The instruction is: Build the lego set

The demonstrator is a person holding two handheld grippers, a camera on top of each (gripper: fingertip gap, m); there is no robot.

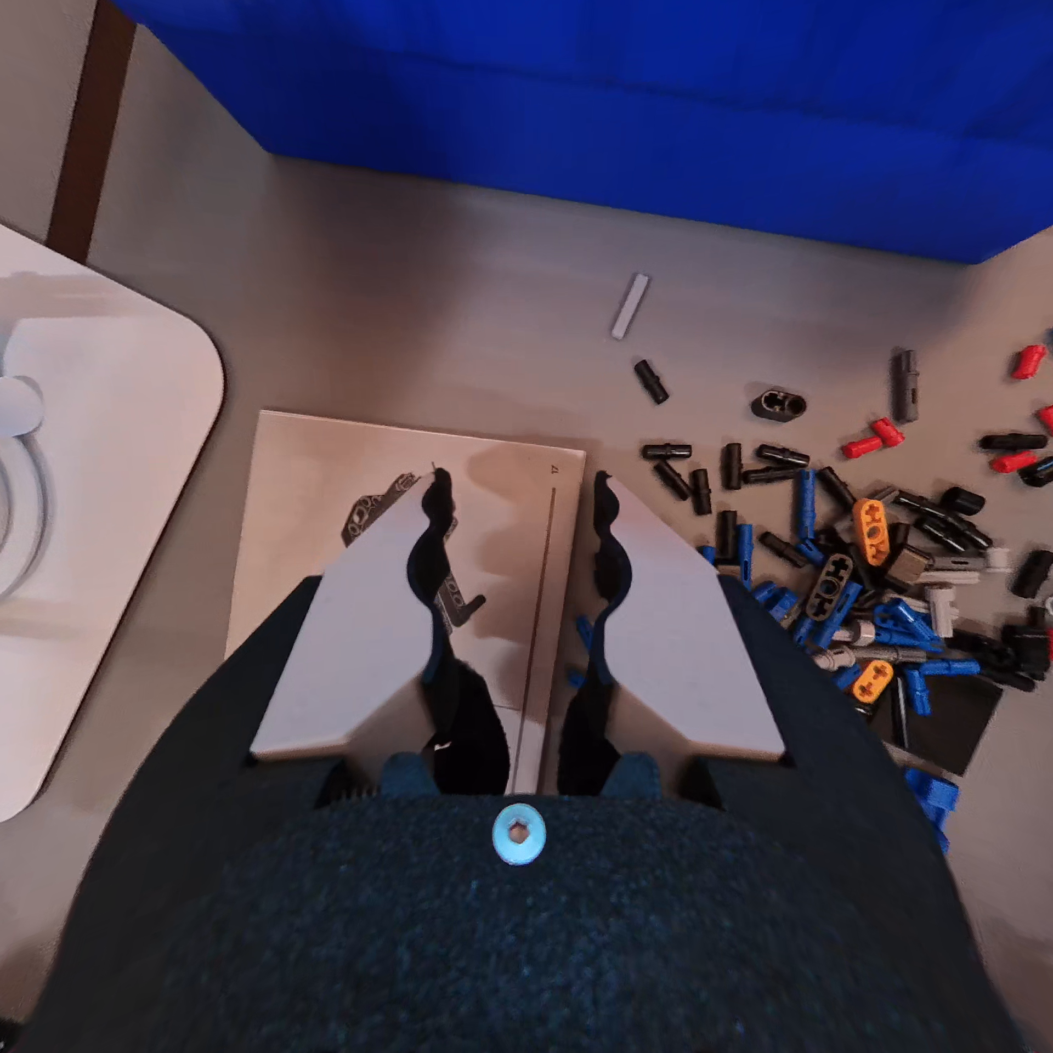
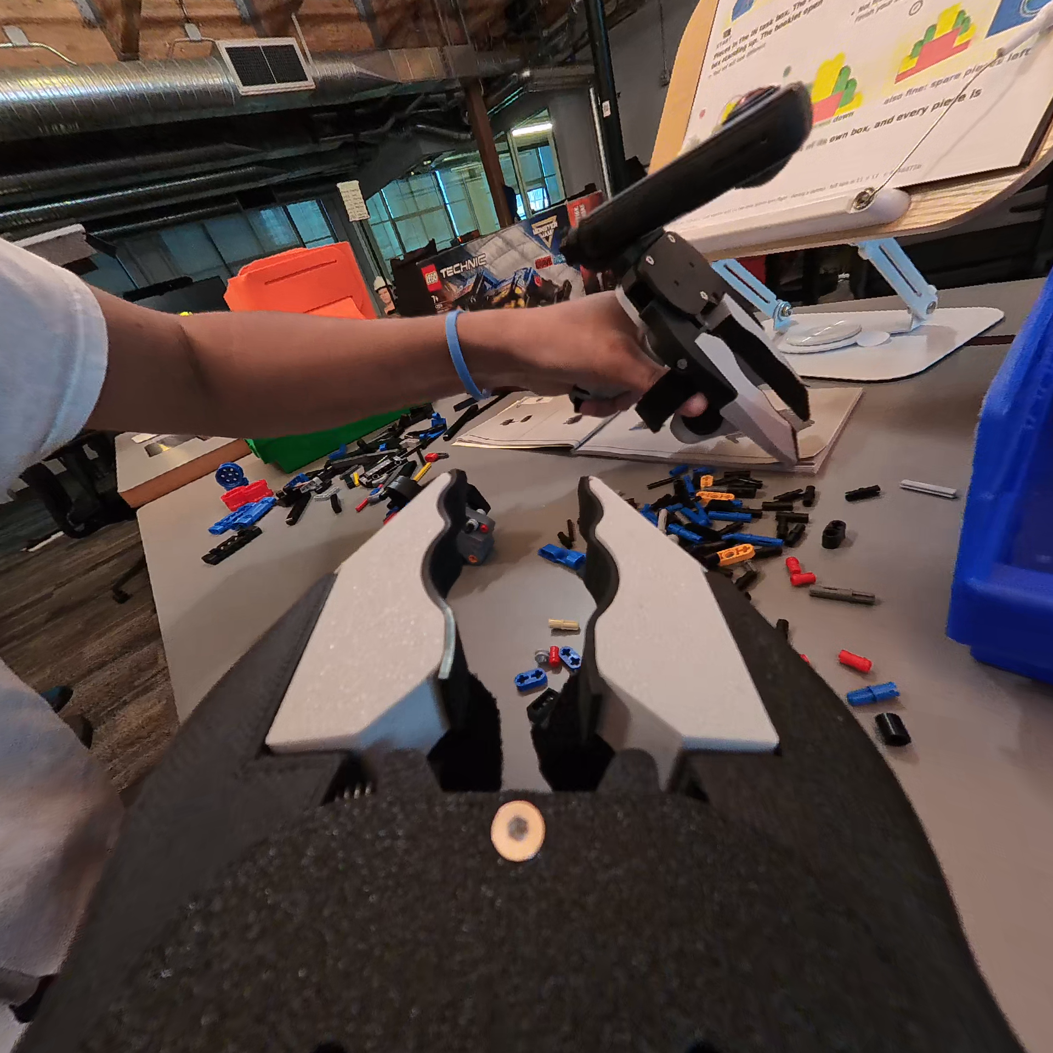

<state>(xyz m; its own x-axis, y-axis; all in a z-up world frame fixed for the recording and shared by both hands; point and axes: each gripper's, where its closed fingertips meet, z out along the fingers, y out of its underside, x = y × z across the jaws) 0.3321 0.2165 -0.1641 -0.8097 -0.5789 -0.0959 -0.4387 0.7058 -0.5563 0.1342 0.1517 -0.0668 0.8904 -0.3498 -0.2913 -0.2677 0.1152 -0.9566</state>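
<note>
My left gripper (image 1: 519,476) is open and empty, with its tips just over the open instruction booklet (image 1: 501,456). The right wrist view shows it (image 2: 798,436) held by a hand, pointing down at the booklet (image 2: 558,424). A pile of black, blue, red and orange Lego pins and connectors (image 1: 883,570) lies right of the booklet. My right gripper (image 2: 521,478) is open and empty, low over the grey table. A small grey and black assembly (image 2: 476,530) sits by its left fingertip. A tan pin (image 2: 564,625) and small blue connectors (image 2: 530,679) lie between its fingers.
A blue bin (image 2: 1008,513) stands at the right and also shows in the left wrist view (image 1: 570,114). A white stand (image 2: 889,336) holds a sheet behind the booklet. A second pile of parts (image 2: 370,473), a green bin (image 2: 319,444) and the set's box (image 2: 496,279) lie far left.
</note>
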